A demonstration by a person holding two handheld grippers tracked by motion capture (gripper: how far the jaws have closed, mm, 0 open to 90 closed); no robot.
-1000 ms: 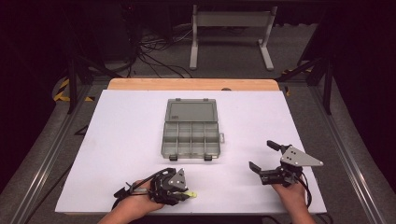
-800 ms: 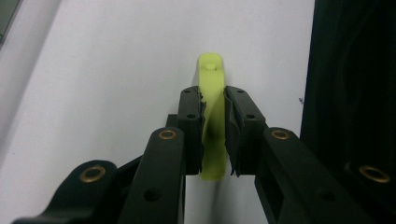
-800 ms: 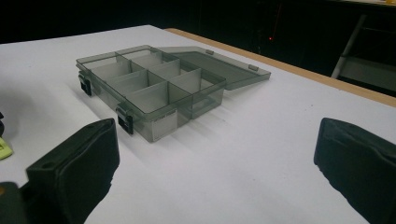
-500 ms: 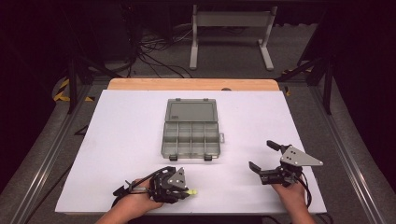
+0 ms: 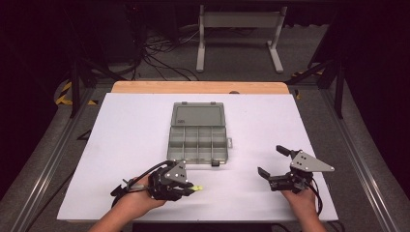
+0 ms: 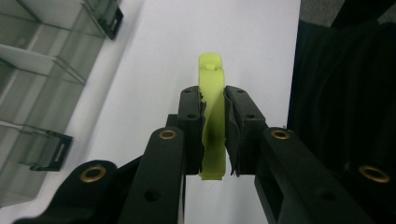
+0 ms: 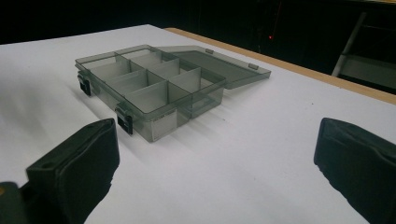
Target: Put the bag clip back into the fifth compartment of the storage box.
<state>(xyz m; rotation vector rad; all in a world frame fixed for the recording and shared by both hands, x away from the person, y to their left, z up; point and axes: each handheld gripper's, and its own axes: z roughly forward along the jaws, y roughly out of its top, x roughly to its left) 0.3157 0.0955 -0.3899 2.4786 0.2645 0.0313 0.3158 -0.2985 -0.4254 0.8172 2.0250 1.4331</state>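
My left gripper [image 5: 190, 187] [image 6: 214, 100] is near the table's front edge, left of centre, shut on a small yellow-green plastic piece [image 5: 197, 187] [image 6: 211, 70]. The piece stands on edge between the pads, and its tip sticks out past the fingertips above the white tabletop. A grey see-through compartment box [image 5: 199, 140] [image 7: 154, 86] [image 6: 37, 56] lies open at the table's middle, its lid folded flat to the far side and its compartments looking empty. My right gripper [image 5: 270, 160] [image 7: 217, 163] rests at the front right, open, with nothing between its jaws, pointing toward the box.
The white table [image 5: 121, 140] has a wooden strip [image 5: 198, 87] along its far edge. Metal rails run down both sides. Cables and a white stand [image 5: 239, 34] are on the floor beyond. Black latches [image 7: 123, 122] stick out of the box's near wall.
My left gripper has lifted a little off the table with the yellow-green piece still clamped. The right gripper and the box have stayed where they were.
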